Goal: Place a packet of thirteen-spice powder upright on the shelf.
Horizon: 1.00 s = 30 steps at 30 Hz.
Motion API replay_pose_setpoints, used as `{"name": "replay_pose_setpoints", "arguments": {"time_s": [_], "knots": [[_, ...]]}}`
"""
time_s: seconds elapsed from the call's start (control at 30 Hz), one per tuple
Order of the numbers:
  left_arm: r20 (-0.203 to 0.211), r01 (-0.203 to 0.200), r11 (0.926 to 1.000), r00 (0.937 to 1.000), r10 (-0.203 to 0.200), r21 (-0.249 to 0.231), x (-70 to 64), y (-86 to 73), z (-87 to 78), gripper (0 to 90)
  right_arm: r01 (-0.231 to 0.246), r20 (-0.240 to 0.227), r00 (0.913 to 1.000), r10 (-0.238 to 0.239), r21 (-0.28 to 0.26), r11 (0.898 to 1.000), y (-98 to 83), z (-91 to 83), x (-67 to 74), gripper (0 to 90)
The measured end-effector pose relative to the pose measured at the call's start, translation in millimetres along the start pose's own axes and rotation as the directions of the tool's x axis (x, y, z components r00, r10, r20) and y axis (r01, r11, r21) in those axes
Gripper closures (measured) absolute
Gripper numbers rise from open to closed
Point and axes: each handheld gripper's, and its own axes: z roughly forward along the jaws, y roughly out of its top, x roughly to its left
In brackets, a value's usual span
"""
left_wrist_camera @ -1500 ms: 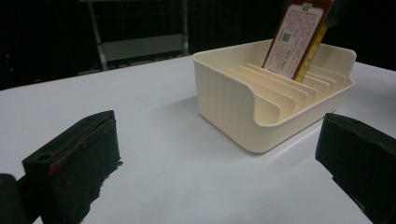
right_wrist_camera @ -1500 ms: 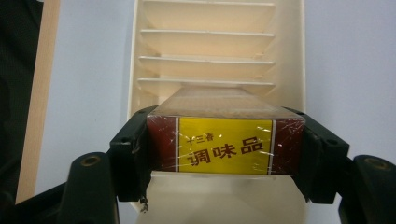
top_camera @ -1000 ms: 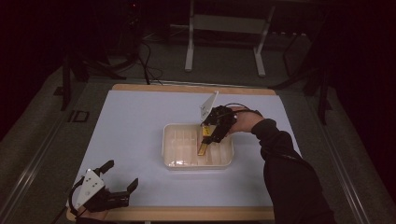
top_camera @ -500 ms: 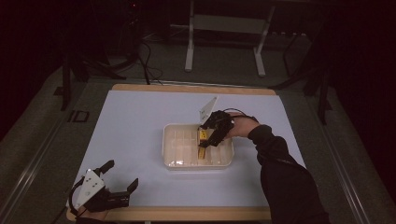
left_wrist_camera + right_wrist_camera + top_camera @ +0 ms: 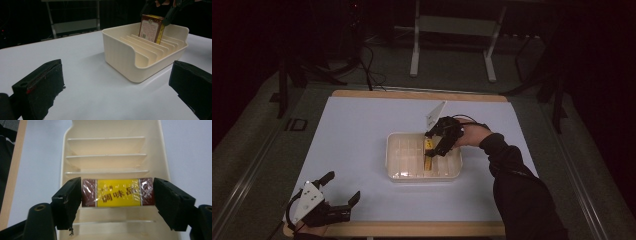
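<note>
Right tongs (image 5: 117, 195) straddle the box (image 5: 117, 192) from above, one jaw at each short end, because I am standing it on edge in a slot of the rack (image 5: 397, 165). Their jaws have just been opening, and whether the pads are touching the ends I cannot tell. Ribs on either side keep the box upright. Left tongs (image 5: 341, 189) rest wide open and empty on the table (image 5: 362, 130), well apart, since one hand does for this.

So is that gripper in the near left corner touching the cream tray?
Apart. The high view shows the left gripper near the table's front edge, with bare white table between its fingers and the tray.
</note>
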Motion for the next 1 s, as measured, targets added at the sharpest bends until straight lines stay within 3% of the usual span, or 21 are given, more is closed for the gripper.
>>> {"name": "replay_pose_setpoints", "arguments": {"time_s": [0.27, 0.57, 0.77, 0.83, 0.9, 1.0], "knots": [[-0.001, 0.001, 1.0, 1.0, -0.001, 0.0, -0.2, 0.0, 0.5, 0.0, -0.019, 0.024, 0.9995, 0.02, -0.033, 0.999, -1.5, -17.3, 0.1, 24.1], [-0.003, 0.0, 1.0, 1.0, 0.0, -0.001, -0.6, 0.0, 1.0, 0.0, -0.059, 0.091, 0.9937, 0.066, -0.073, 0.996, -4.7, -37.7, 0.6, 20.9], [-0.003, 0.002, 1.0, 1.0, -0.002, 0.0, -0.5, -0.1, 1.1, 0.0, -0.139, 0.124, 0.981, 0.149, -0.083, 0.987, -9.4, -47.7, -1.7, 11.4], [-0.003, 0.001, 1.0, 1.0, -0.001, 0.001, -0.6, -0.1, 1.0, 0.0, -0.153, 0.127, 0.9784, 0.163, -0.083, 0.985, -11.6, -49.7, -1.8, 11.2], [-0.004, 0.002, 1.0, 1.0, -0.002, 0.0, -0.6, -0.1, 1.0, 0.0, -0.189, 0.15, 0.9684, 0.2, -0.084, 0.978, -13.5, -50.8, -2.5, 11.2], [-0.003, 0.002, 1.0, 1.0, -0.002, 0.001, -0.5, -0.1, 0.7, 0.0, -0.208, 0.156, 0.9623, 0.223, -0.104, 0.973, -17.0, -53.7, -2.9, 11.3]]}}
